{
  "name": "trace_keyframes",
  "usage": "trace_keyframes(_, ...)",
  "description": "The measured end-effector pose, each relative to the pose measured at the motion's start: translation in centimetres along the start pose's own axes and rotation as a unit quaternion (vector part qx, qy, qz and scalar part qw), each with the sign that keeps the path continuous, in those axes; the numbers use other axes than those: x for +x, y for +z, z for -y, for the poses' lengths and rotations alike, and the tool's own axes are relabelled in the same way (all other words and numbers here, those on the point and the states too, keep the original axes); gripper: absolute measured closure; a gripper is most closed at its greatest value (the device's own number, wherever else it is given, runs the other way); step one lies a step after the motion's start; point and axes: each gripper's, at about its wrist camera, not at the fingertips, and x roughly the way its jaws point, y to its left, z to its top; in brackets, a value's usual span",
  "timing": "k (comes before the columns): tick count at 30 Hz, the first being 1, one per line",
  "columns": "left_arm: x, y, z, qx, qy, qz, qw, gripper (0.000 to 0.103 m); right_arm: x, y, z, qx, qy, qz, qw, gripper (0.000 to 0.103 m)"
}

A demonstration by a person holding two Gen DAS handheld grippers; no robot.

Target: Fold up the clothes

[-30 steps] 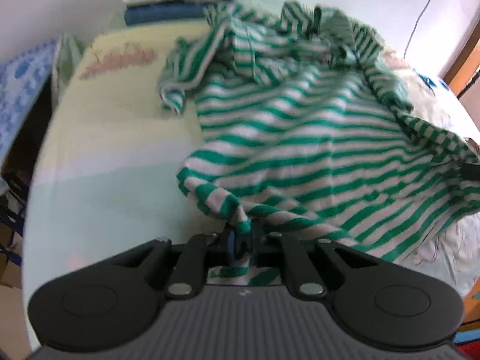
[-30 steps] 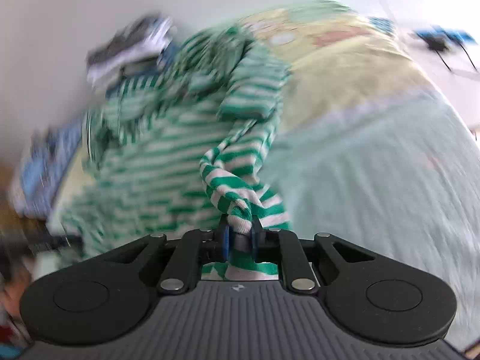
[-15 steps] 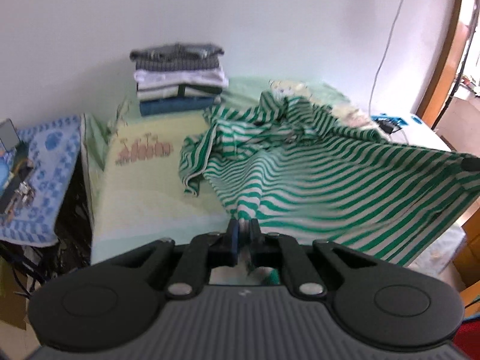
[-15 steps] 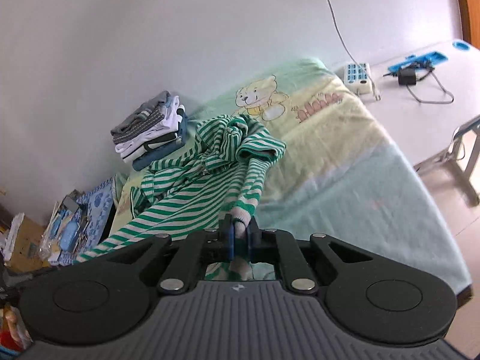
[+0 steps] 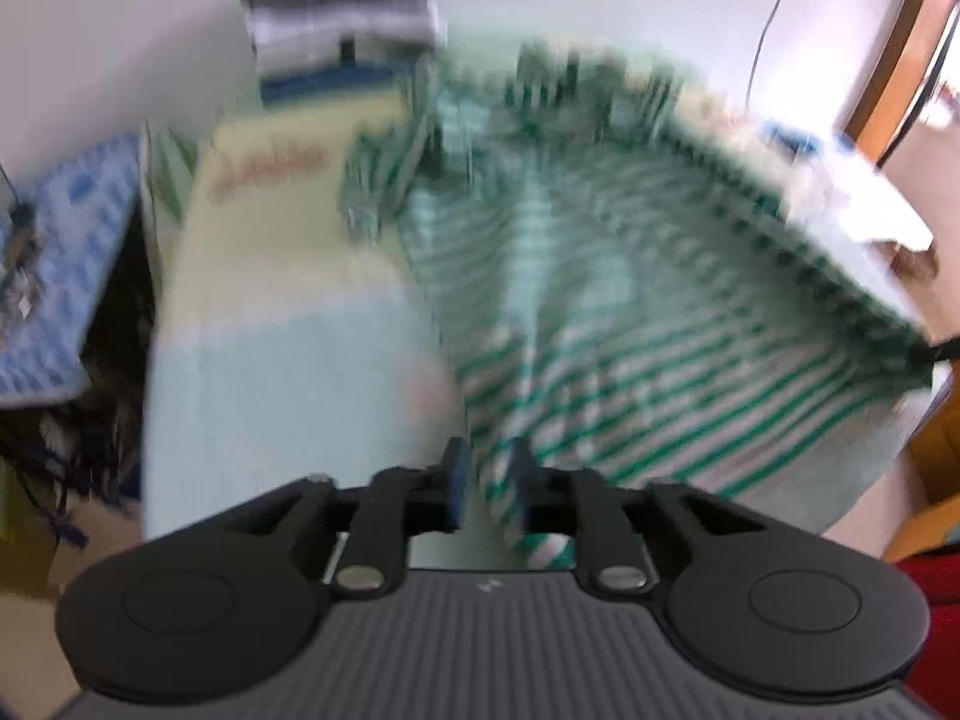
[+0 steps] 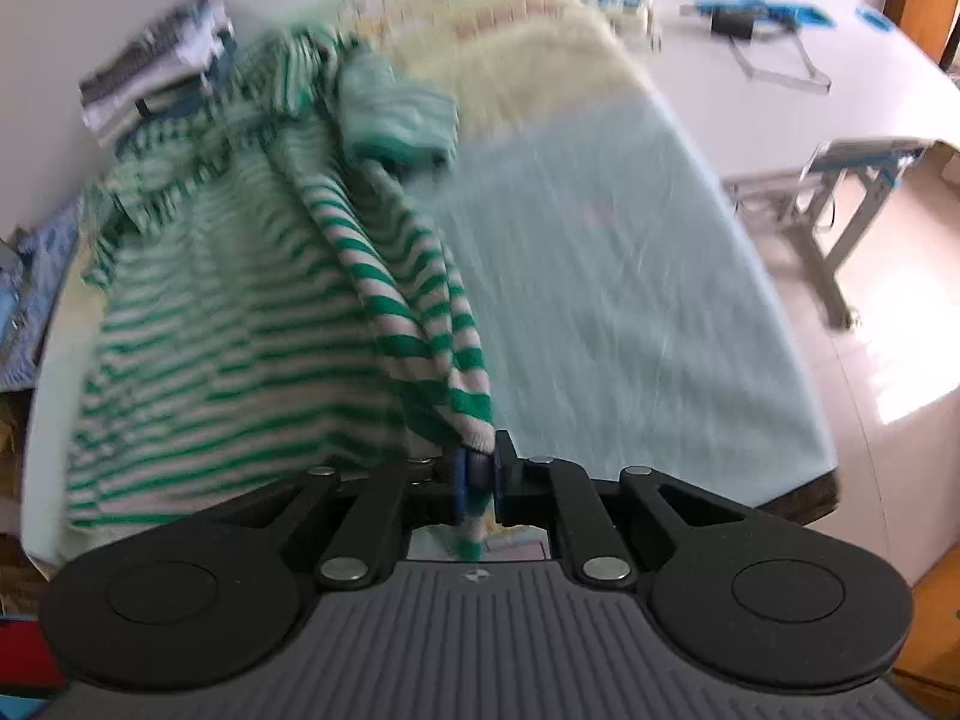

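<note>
Grippers (image 5: 486, 483) (image 6: 478, 480) level, striped shirt (image 6: 252, 324) stretched between.

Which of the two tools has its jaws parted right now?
The left tool: a gap shows between its jaws, with the striped shirt passing loosely through. The right tool is clamped tight on the shirt's edge.

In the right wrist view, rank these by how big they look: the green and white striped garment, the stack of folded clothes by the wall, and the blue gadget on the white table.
1. Green and white striped garment, largest by far, though nearest the camera.
2. Stack of folded clothes.
3. Blue gadget on the white table; blurred and far off, so its margin below the stack is unsure.
</note>
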Motion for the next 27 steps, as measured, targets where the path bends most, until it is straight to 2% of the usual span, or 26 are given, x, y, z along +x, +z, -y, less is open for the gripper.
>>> trace_keyframes(1, 1.2, -0.3, 0.1, -0.003, 0.000, -0.013, 0.9999, 0.053, 0.4, -0.1, 0.1, 0.002, -0.006, -0.001, 1.000, 0.079)
trace_keyframes(2, 2.3, -0.6, 0.2, -0.005, 0.000, -0.027, 0.9996, 0.045, 0.4, 0.0, 0.1, 0.002, -0.009, 0.007, 1.000, 0.067)
trace_keyframes(4, 4.4, -1.1, 0.3, -0.009, 0.000, -0.051, 0.9987, 0.042, 0.3, 0.1, 0.1, 0.002, -0.014, 0.026, 1.000, 0.052)
trace_keyframes(5, 5.0, -1.1, 0.5, -0.009, 0.002, -0.054, 0.9985, 0.036, 0.2, 0.2, 0.1, 0.002, -0.016, 0.035, 0.999, 0.045)
trace_keyframes(8, 6.5, -0.8, 1.4, 0.004, 0.002, -0.062, 0.9981, 0.016, 0.5, 0.8, -0.5, -0.006, -0.006, 0.061, 0.998, 0.034)
trace_keyframes(10, 7.3, -0.8, 2.1, 0.019, -0.001, -0.070, 0.9974, 0.012, 1.2, 1.0, -1.6, -0.036, -0.006, 0.070, 0.997, 0.030)
trace_keyframes(13, 8.2, -0.5, 3.2, 0.037, 0.007, -0.068, 0.9970, 0.009, 3.1, 1.3, -3.0, -0.075, -0.018, 0.070, 0.995, 0.030)
trace_keyframes(15, 8.3, -0.2, 3.3, 0.031, 0.004, -0.062, 0.9976, 0.012, 4.2, 1.3, -3.8, -0.096, -0.023, 0.071, 0.993, 0.030)
trace_keyframes(16, 8.3, 0.0, 3.4, 0.029, 0.002, -0.059, 0.9978, 0.019, 4.5, 1.1, -4.1, -0.106, -0.029, 0.077, 0.991, 0.031)
trace_keyframes(18, 7.7, 0.2, 3.5, 0.025, 0.000, -0.049, 0.9985, 0.052, 5.0, 0.8, -4.7, -0.124, -0.038, 0.092, 0.987, 0.033)
trace_keyframes(19, 7.3, 0.3, 3.5, 0.023, 0.000, -0.043, 0.9988, 0.067, 5.3, 0.7, -4.9, -0.131, -0.040, 0.099, 0.986, 0.037)
trace_keyframes(20, 6.9, 0.4, 3.5, 0.022, 0.000, -0.036, 0.9991, 0.089, 5.7, 0.7, -5.0, -0.132, -0.042, 0.099, 0.985, 0.045)
trace_keyframes(21, 6.4, 0.5, 3.6, 0.020, -0.001, -0.030, 0.9993, 0.098, 5.9, 0.8, -4.9, -0.127, -0.041, 0.097, 0.986, 0.044)
trace_keyframes(23, 5.5, 0.7, 3.6, 0.017, -0.001, -0.018, 0.9997, 0.099, 5.9, 1.0, -4.9, -0.119, -0.038, 0.100, 0.987, 0.048)
trace_keyframes(24, 5.1, 0.8, 3.6, 0.016, -0.002, -0.011, 0.9998, 0.099, 5.9, 1.1, -4.9, -0.114, -0.037, 0.102, 0.988, 0.055)
trace_keyframes(25, 4.6, 0.9, 3.7, 0.014, -0.002, -0.005, 0.9999, 0.099, 5.9, 1.4, -4.8, -0.111, -0.038, 0.098, 0.988, 0.082)
trace_keyframes(26, 4.2, 1.0, 3.7, 0.013, -0.002, 0.001, 0.9999, 0.099, 5.9, 1.7, -4.8, -0.107, -0.030, 0.090, 0.990, 0.090)
trace_keyframes(27, 3.7, 1.1, 3.7, 0.011, -0.002, 0.007, 0.9999, 0.099, 5.6, 1.9, -4.7, -0.099, -0.012, 0.085, 0.991, 0.090)
